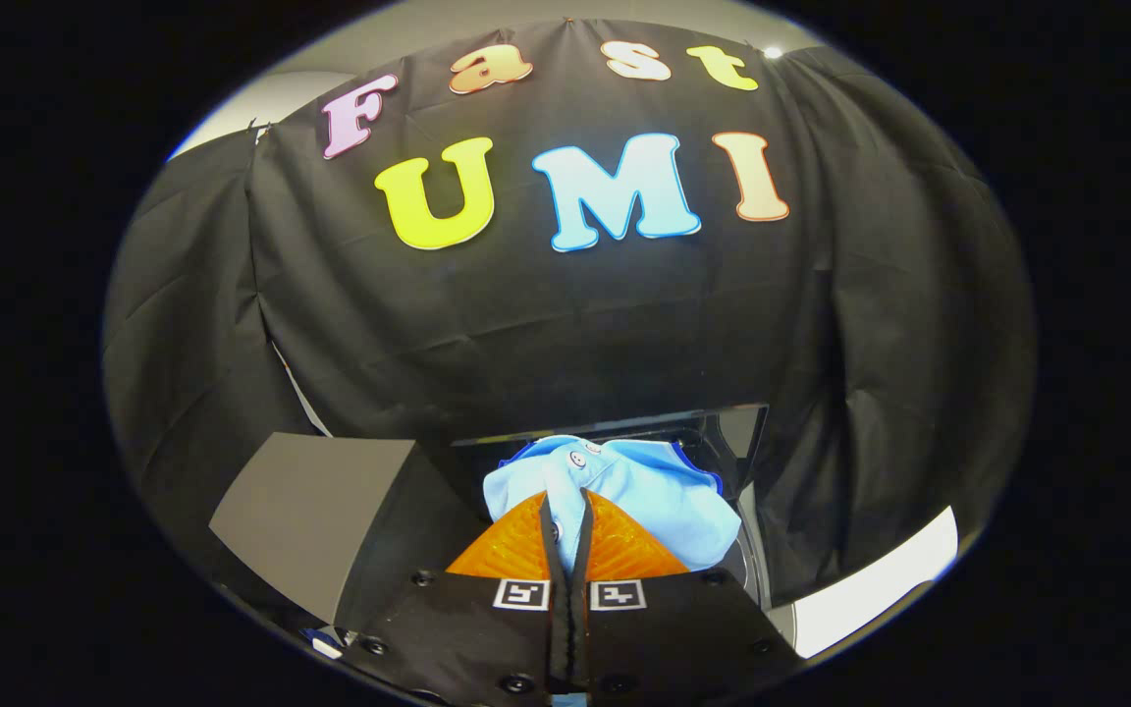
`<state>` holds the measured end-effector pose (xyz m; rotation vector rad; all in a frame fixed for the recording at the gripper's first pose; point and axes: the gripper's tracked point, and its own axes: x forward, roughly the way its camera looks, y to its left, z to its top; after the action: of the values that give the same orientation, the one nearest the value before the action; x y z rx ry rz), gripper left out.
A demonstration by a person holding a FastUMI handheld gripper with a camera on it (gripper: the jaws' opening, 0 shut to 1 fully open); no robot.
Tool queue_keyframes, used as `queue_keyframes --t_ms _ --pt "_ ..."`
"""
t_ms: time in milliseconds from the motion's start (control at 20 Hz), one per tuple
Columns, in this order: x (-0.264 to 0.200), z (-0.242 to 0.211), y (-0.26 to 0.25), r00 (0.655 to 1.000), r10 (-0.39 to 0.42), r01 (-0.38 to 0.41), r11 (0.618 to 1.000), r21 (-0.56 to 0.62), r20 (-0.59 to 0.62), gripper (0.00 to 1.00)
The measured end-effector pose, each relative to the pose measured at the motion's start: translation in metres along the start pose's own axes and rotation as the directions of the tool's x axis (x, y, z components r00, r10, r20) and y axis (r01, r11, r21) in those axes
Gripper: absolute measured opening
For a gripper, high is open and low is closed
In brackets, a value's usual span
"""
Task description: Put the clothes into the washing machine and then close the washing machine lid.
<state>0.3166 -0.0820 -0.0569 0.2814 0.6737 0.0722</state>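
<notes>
Gripping the light-blue shirt (624, 491) — gripper (566, 516) clamped on a fold, cloth bunched just ahead; washing machine (732, 442) opening lies beyond and right — carry forward.

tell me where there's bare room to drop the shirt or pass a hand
Bare room: the flat grey panel beside the fingers, and the pale surface on the other side. Crowded: the gripper is shut on the light blue shirt, which bunches ahead and hides the dark washer opening.

Tool (566, 525) fingers nearly closed, both pressing fold of shirt (624, 486).
</notes>
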Motion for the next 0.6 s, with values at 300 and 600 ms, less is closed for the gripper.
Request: queue_keyframes --t_ms 300,600 --pt "0.037 -0.043 -0.018 0.997 -0.043 0.042 0.999 -0.015 -0.066 0.01" --pt "0.074 -0.081 -0.039 0.984 -0.096 0.094 0.995 -0.023 -0.152 0.01"
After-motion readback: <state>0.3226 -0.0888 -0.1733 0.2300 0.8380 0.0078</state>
